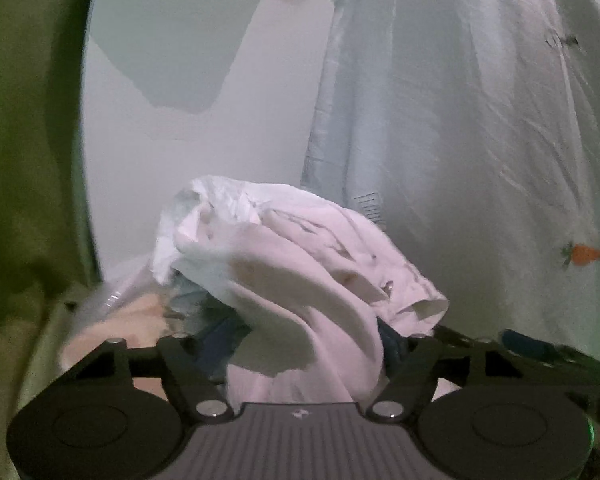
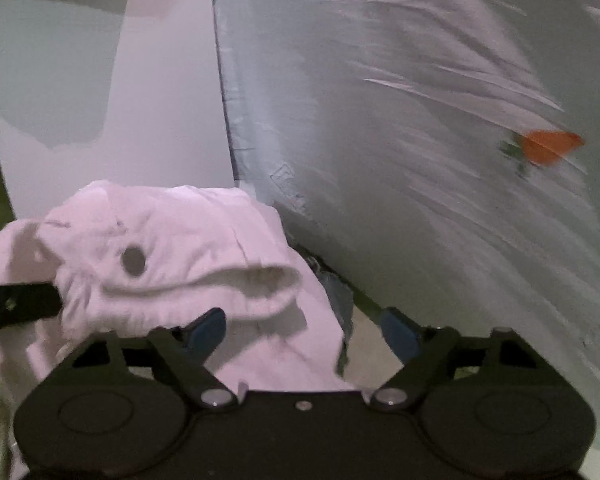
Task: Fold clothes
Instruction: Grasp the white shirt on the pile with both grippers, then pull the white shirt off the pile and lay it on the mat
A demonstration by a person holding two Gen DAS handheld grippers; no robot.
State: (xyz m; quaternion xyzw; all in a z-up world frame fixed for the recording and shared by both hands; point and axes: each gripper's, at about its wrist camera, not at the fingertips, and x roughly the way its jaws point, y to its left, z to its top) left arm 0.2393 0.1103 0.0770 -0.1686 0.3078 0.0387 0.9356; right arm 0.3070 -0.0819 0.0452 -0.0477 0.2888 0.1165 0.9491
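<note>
Left gripper (image 1: 312,344): its fingertips are buried under bunched white cloth, so the left wrist view does not settle whether the jaws are closed or parted; the cloth lies between and over them
Right gripper (image 2: 304,332): jaws stand wide apart, blue pads (image 2: 206,330) showing on both sides, nothing pinched between them; a flap of the garment drapes across the left pad only
Garment (image 1: 300,264): a white, crumpled piece of clothing, heaped in front of both cameras; in the right wrist view the garment (image 2: 172,260) shows a rolled hem or cuff and a dark round spot (image 2: 133,261), possibly a button or hole, too blurred to say
Position: the heap sits low in each frame, just ahead of the gripper bodies, in front of the pale backdrop
Sheet (image 1: 480,120): a large whitish fabric printed with small orange carrots (image 1: 586,255) hangs or lies to the right; in the right wrist view the sheet (image 2: 440,140) is streaked by motion blur
Wall (image 1: 204,80): plain and pale, with grey shadow patches, behind the garment
Green surface (image 1: 24,160): fills the left margin of the left wrist view; its nature is unclear
Dark bar (image 2: 16,306): enters the right wrist view from the left edge and meets the garment; likely part of the other tool
</note>
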